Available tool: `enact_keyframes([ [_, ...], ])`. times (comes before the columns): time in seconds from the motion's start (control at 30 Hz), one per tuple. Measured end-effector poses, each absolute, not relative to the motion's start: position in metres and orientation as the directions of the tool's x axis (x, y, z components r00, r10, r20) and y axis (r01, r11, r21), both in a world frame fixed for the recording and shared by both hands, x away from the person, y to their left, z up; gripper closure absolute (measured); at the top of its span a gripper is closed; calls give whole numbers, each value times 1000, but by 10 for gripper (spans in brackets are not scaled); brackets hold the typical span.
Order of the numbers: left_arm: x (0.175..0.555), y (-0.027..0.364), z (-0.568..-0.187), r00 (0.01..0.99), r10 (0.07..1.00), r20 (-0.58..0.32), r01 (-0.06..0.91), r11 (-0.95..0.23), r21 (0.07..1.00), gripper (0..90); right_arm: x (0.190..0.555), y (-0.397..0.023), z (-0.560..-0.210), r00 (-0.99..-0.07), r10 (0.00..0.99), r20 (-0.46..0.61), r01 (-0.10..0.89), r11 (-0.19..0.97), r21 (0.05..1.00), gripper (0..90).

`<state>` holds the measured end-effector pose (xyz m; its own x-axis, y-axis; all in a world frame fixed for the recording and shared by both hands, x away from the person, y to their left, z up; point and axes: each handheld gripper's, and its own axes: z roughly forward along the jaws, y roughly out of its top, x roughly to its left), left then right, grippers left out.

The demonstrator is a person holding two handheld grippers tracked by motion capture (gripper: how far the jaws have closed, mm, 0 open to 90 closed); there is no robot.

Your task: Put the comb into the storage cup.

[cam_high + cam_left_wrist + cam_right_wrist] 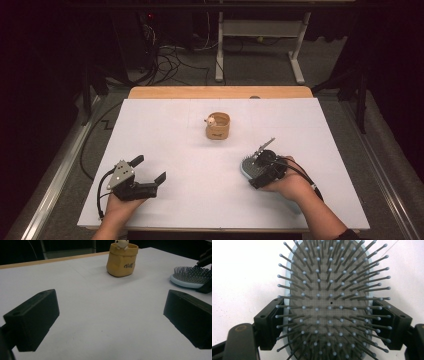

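Two hand-held grippers: right hand-held gripper [331, 322] clamps the hairbrush [329, 297] head sideways, near the bench's [165, 130] right edge, for lifting; left hand-held gripper [110, 315] released, idle.

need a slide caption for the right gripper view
Right gripper straddling a blue hairbrush, bristles up, jaws at its two sides on the white table.

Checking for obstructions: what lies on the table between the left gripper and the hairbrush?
Nothing: in the high view the white table is bare between the left gripper and the hairbrush. The left gripper view shows the same.
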<state>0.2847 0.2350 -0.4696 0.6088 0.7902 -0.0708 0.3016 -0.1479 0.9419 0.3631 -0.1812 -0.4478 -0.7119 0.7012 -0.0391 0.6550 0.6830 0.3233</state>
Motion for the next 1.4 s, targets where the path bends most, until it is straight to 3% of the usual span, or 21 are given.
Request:
enact_keyframes([
  [0.37, 285, 235, -469, 609, 790, -73, 302, -146, 942, 7, 362, -179, -432, -710, 701, -66, 647, 687, 332, 204],
  [0.77, 285, 235, -470, 610, 789, -73, 303, -147, 941, 8, 360, -187, -411, -694, 713, -101, 620, 663, 420, 204],
  [1.4, 285, 235, -469, 607, 790, -79, 306, -141, 942, 10, 352, -196, -400, -629, 769, -114, 524, 528, 669, 203],
])
